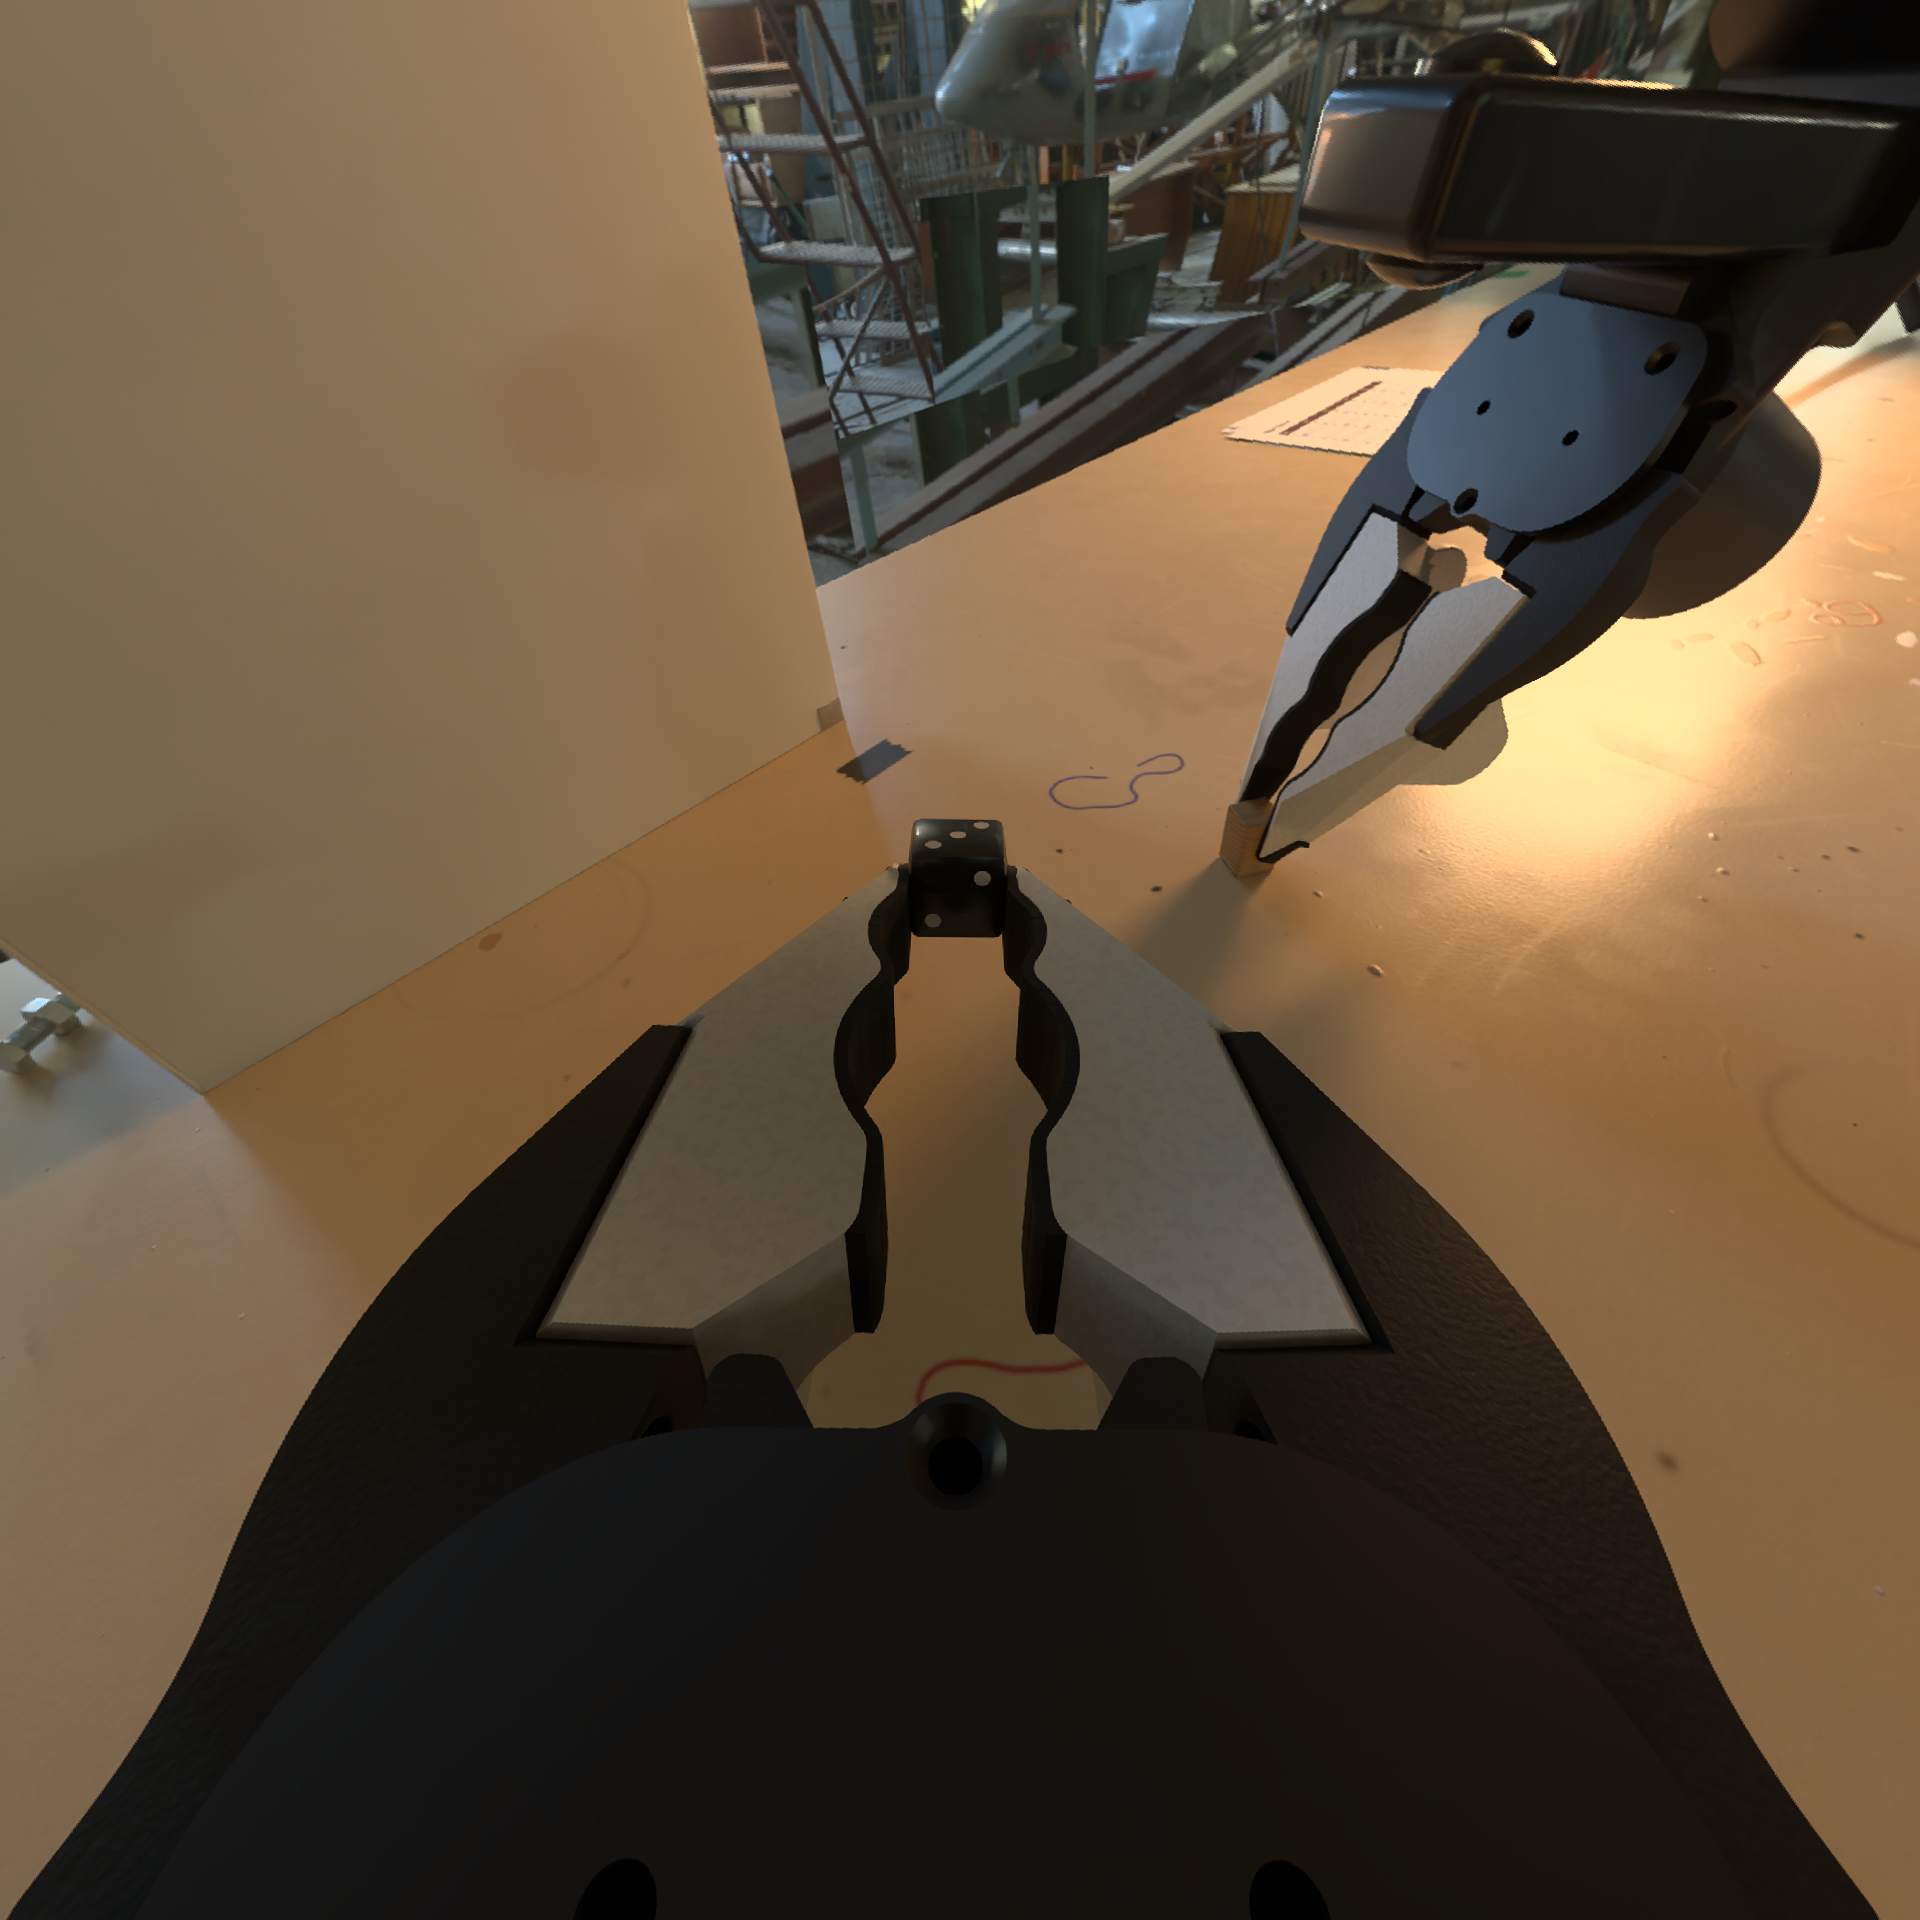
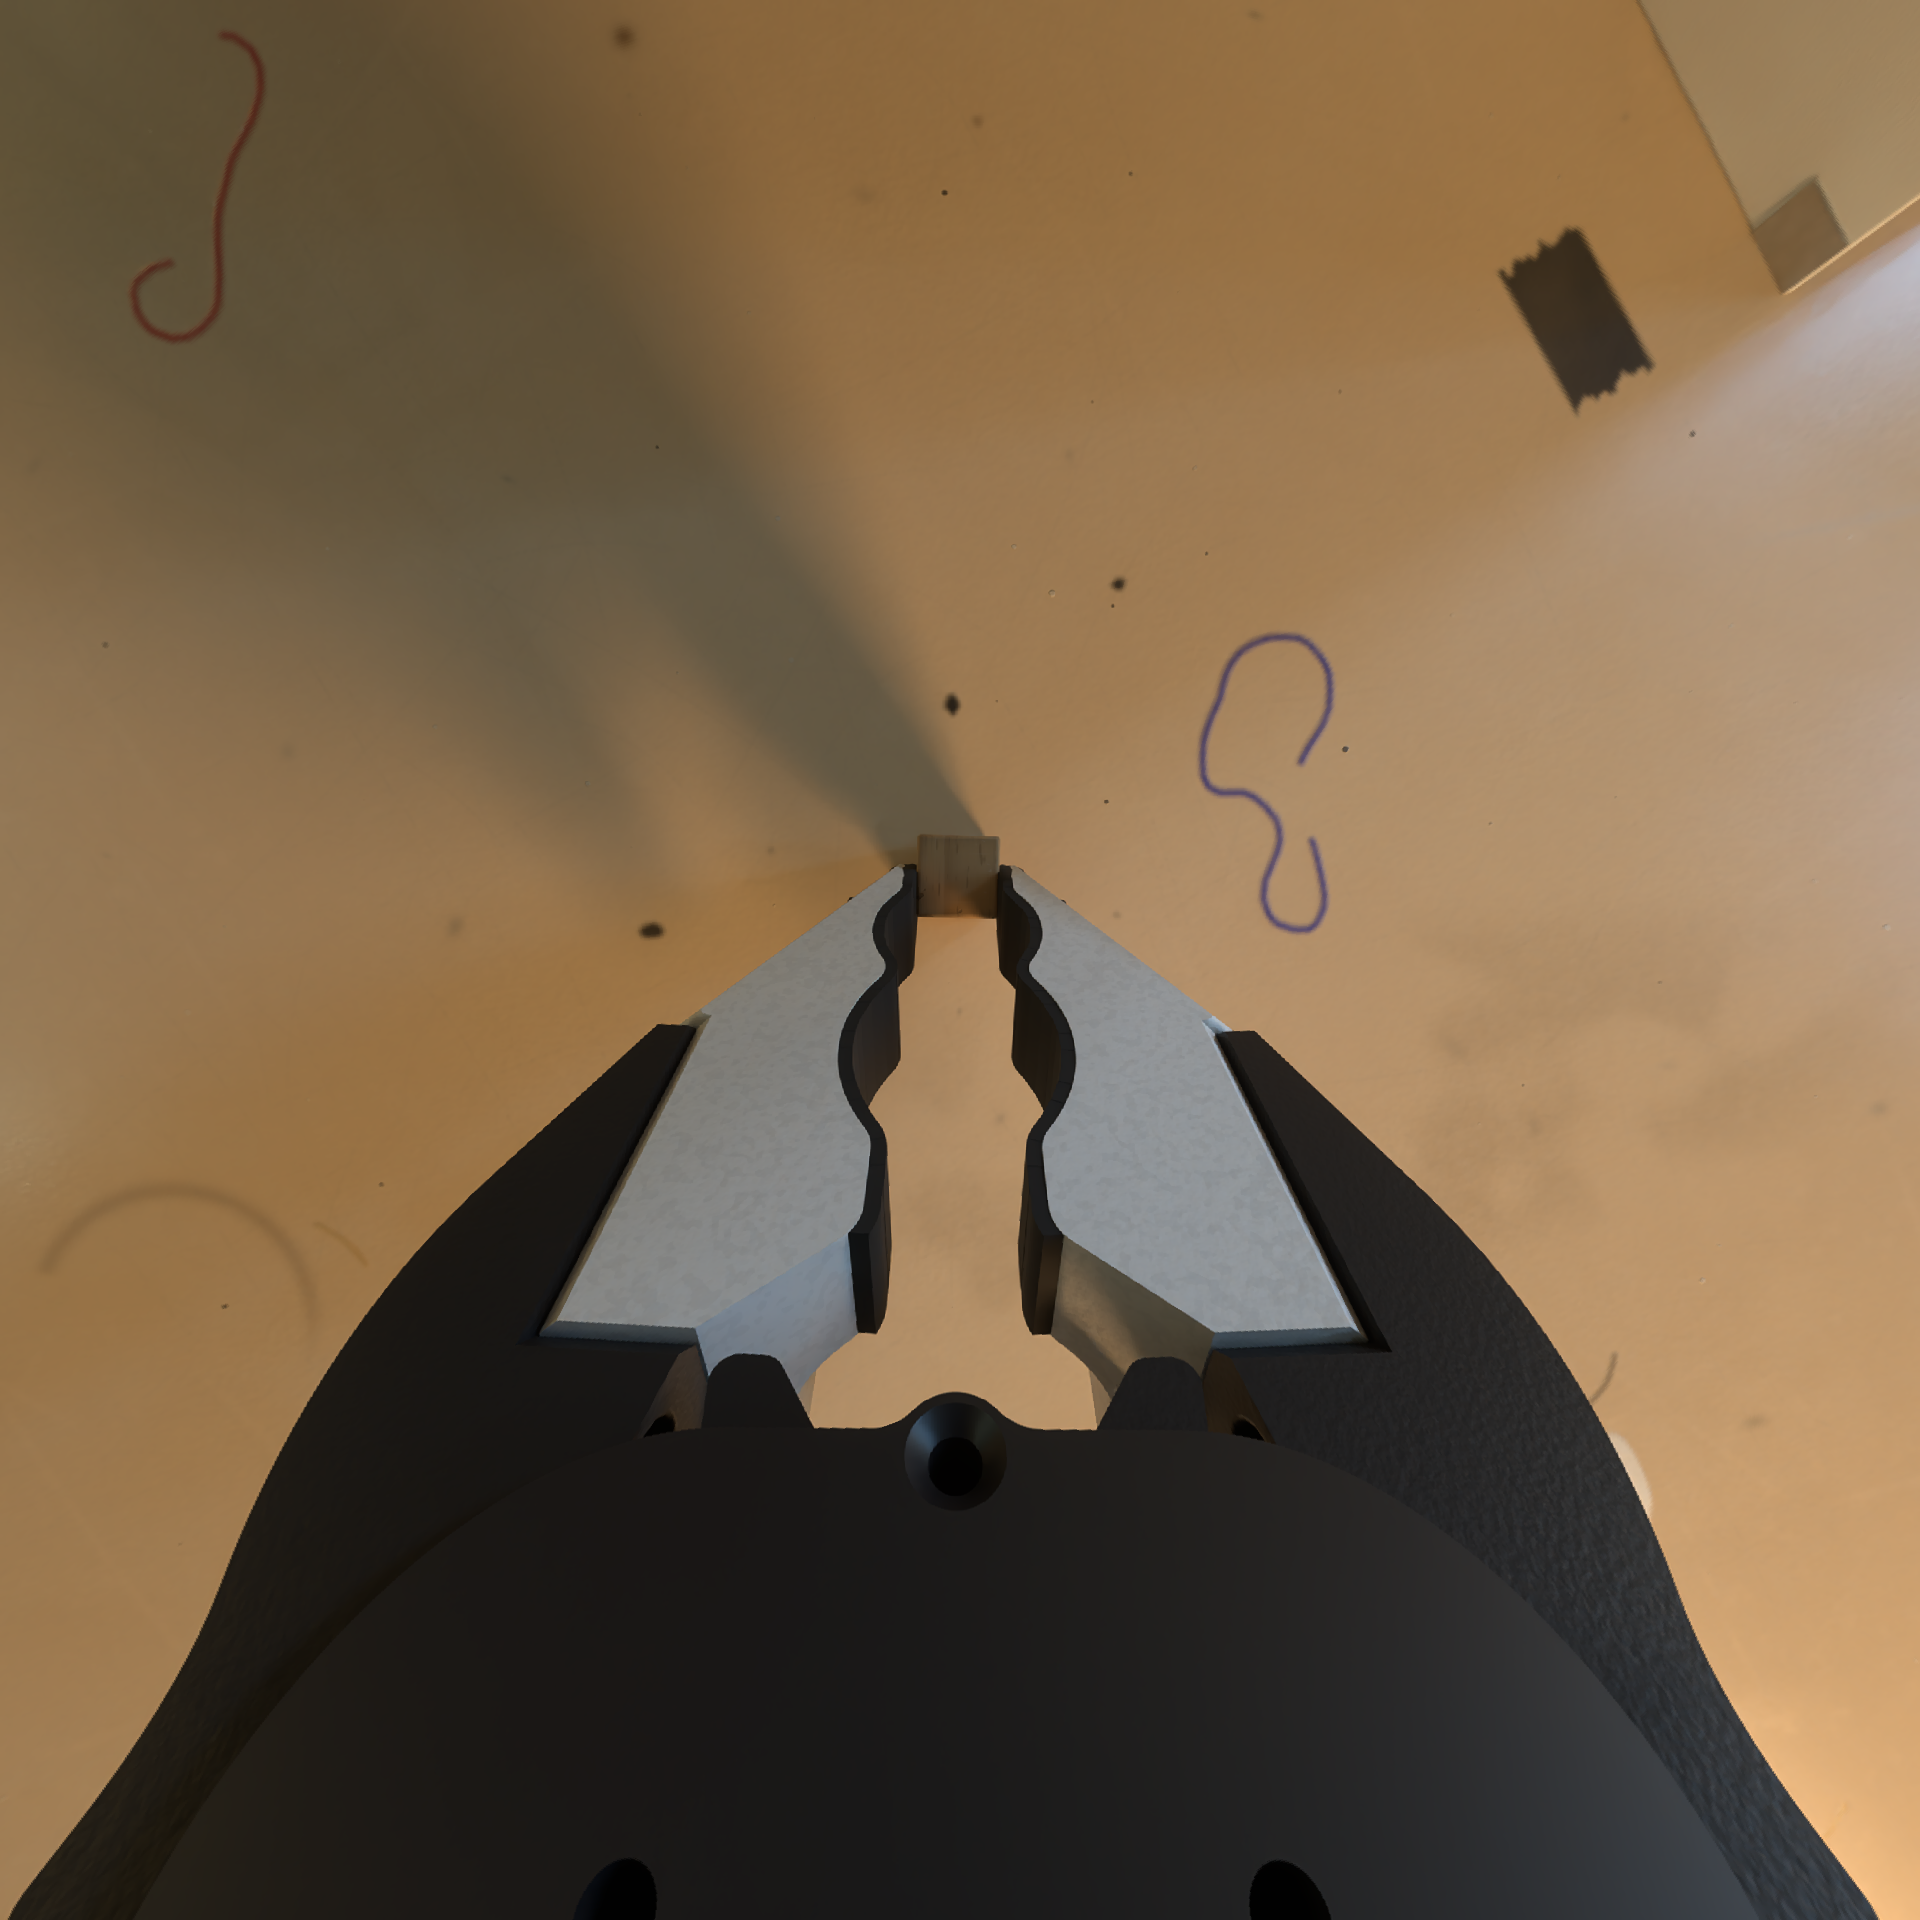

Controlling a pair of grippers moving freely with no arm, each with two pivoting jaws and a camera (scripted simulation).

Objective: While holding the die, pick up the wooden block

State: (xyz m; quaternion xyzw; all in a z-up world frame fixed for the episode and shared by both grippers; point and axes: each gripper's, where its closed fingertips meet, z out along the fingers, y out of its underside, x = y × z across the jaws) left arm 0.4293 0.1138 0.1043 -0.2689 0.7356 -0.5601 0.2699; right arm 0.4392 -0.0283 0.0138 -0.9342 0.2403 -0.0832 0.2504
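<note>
While the left gripper (image 1: 956,883) pinches the black die (image 1: 956,878) at its fingertips at frame centre, the right gripper (image 2: 958,883) has its tips pressed against both sides of the wooden block (image 2: 958,876), which sits on the tan tabletop (image 2: 520,727). Tabletop is scuffed and speckled, with a blue scribble (image 2: 1268,779), a red scribble (image 2: 203,197), dark tape (image 2: 1574,317) upper right. Tan upright board (image 1: 364,468) fills upper left; a cluttered industrial hall (image 1: 987,260) lies beyond.
</note>
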